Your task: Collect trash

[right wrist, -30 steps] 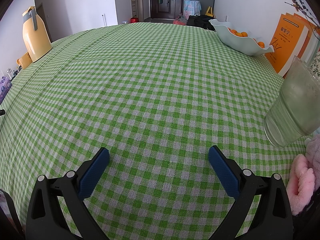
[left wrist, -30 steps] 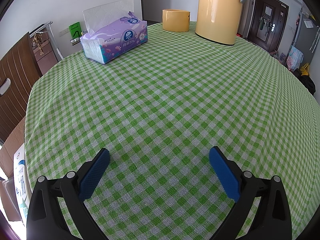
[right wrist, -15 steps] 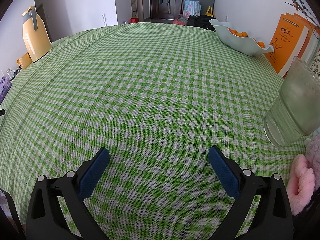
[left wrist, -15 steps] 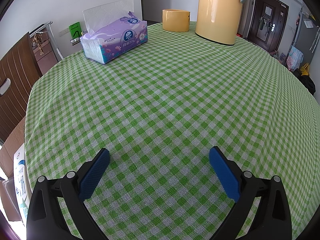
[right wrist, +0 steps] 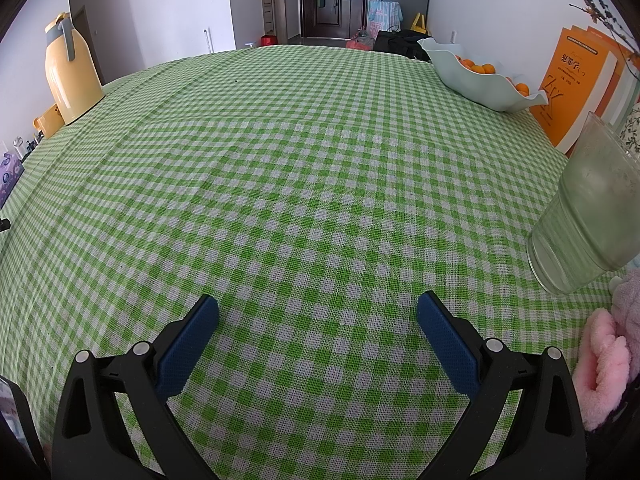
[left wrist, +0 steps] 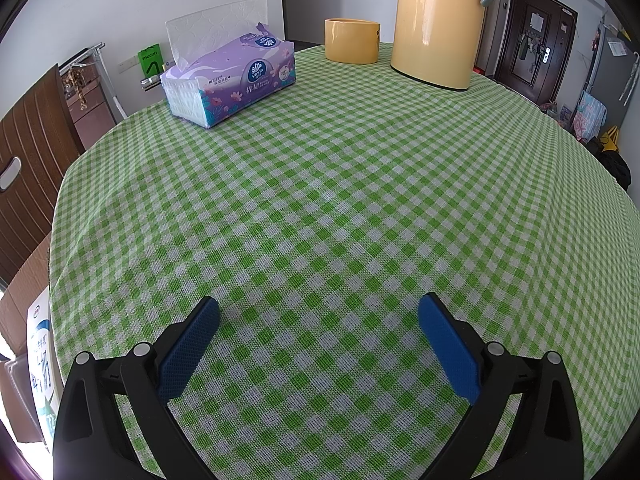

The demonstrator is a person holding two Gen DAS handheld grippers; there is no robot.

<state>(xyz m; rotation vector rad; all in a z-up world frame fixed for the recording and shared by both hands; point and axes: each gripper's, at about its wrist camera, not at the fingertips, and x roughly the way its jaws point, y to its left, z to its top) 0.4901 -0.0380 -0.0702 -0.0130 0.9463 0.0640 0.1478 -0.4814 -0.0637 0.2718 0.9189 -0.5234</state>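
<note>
My left gripper (left wrist: pixel 319 312) hovers open over the green checked tablecloth (left wrist: pixel 340 184), with nothing between its blue pads. My right gripper (right wrist: pixel 318 312) is open too, low over the same cloth (right wrist: pixel 300 168), and holds nothing. I see no loose trash on the cloth in either view. A purple pack of tissues (left wrist: pixel 230 80) with a white sheet sticking up lies at the far left in the left wrist view, well beyond the fingers.
A yellow jug (left wrist: pixel 436 20) and a yellow cup (left wrist: pixel 351 40) stand at the far edge. On the right are a clear plastic cup (right wrist: pixel 588 216), a pale bowl of oranges (right wrist: pixel 480 76), orange books (right wrist: pixel 580 84) and a pink fluffy thing (right wrist: pixel 608 360). A brown chair (left wrist: pixel 28 160) stands left of the table.
</note>
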